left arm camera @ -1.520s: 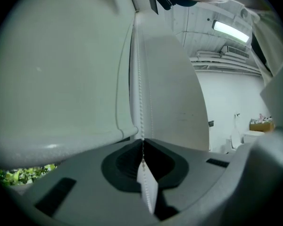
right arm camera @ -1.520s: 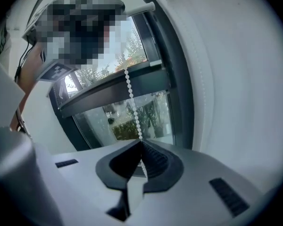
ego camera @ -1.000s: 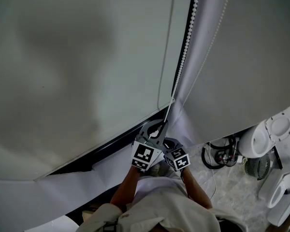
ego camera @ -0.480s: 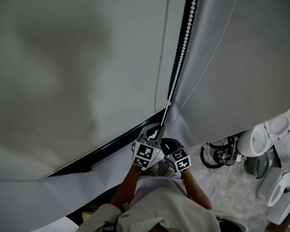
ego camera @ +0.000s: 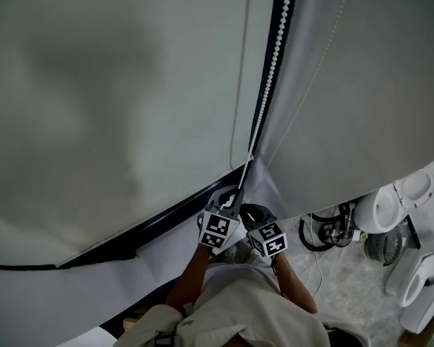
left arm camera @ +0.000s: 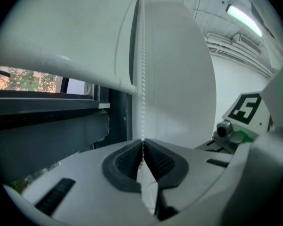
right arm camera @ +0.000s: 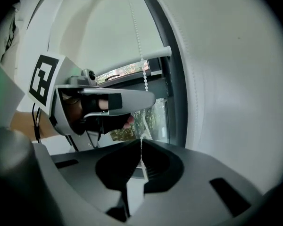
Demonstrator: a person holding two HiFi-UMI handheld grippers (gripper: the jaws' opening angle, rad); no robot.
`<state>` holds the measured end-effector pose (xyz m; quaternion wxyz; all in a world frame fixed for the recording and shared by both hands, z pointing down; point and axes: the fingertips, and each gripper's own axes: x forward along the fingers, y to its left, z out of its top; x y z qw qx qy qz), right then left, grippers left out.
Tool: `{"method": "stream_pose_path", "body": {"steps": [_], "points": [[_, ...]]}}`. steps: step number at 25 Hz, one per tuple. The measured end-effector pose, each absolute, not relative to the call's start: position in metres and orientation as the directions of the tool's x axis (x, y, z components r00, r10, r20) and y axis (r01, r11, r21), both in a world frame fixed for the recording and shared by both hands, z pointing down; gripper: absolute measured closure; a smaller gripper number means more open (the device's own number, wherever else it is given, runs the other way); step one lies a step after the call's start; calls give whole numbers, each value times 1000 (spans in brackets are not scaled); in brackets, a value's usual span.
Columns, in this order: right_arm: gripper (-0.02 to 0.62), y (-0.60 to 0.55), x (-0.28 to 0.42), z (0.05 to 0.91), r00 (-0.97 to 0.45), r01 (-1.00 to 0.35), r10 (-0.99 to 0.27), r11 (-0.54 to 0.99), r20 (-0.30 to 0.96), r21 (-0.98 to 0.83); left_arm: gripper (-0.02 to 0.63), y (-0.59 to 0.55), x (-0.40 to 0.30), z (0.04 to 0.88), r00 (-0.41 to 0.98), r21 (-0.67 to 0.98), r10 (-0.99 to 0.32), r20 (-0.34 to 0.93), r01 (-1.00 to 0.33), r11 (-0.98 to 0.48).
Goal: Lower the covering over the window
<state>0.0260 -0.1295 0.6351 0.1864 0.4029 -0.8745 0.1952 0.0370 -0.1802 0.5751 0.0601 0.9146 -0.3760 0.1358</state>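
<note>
While the left tongs (left arm camera: pixel 142 142) and right tongs (right arm camera: pixel 141 144) are pinching the thin white beaded chain (ego camera: pixel 271 71), we are working the pale grey fabric blind (ego camera: pixel 116 121).
We are judging the chain light, limp and slippery; clamping across the beads.

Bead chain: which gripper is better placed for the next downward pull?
Left, probably. The left gripper and right gripper are both shut on the chain, but the left holds it higher, leaving more room to pull down.

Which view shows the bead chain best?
Head view: the bead chain shows along most of its length, down to the left gripper. Each gripper view shows only a short stretch pinched in shut jaws.
</note>
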Motion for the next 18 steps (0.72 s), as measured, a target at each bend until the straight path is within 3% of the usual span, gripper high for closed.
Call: {"method": "stream_pose_path", "body": {"steps": [10,15,18], "points": [[561,-127,26,622,-594,-789,-663,592,456,-167,584,-172,34,570,693,22,-673,259,-701,-713],[479,-127,27,611,-586,-794,-683,591,435,-141,574,-168,28,564,694,25,-676,248,-702,-712],[436,-126,29,603,-578,-797,-696,594,427,-111,516,-164,23,556,698,44,-678,233,-704,-709]]}}
